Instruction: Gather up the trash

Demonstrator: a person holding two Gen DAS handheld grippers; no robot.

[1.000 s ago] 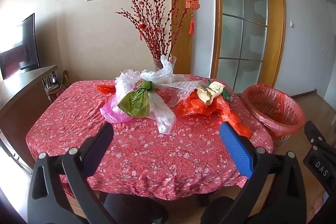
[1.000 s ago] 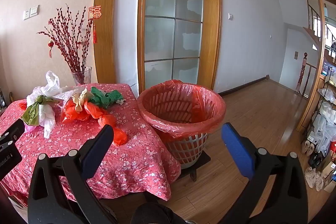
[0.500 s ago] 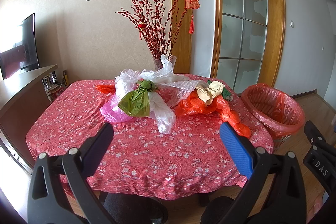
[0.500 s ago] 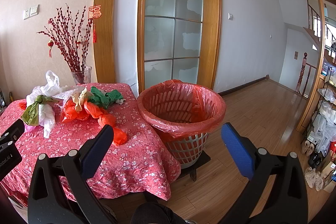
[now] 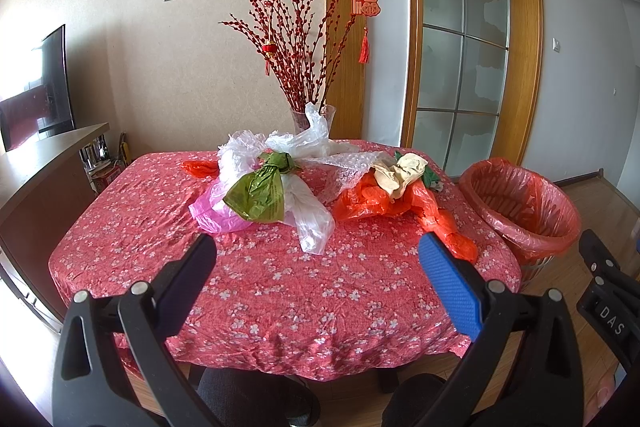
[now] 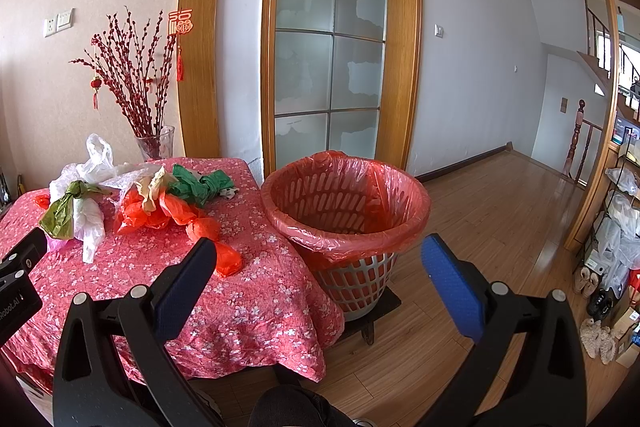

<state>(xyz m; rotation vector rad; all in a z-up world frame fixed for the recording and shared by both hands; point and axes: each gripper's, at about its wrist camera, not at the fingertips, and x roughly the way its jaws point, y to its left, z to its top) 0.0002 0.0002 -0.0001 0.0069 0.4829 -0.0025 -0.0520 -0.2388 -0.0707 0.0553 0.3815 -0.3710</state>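
Red floral cloth covers the table in the left wrist view, w/ nothing shifted vs 1 s ago: same framing, same trash heap. Left gripper hovers level over the near table edge, jaws wide apart, holding nothing, aimed at 12 o'clock toward the pile. Olive-green bag sits mid-table, touching a pink bag at its 8 o'clock and a clear bag at its 4 o'clock; orange bags w/ a beige wad on top lie at 2 o'clock, one orange tail trailing toward the table's right edge. Lined bin stands off the table at 3 o'clock. Right wrist view: also unchanged from the earlier frame. Right gripper is held level, fingers spread wide, empty, pointing at 12 o'clock toward the bin, which stands on the wood floor just beside the table corner. Trash pile sits at 10 o'clock; dark green bag lies nearest the bin. Left gripper's body shows at 9 o'clock.
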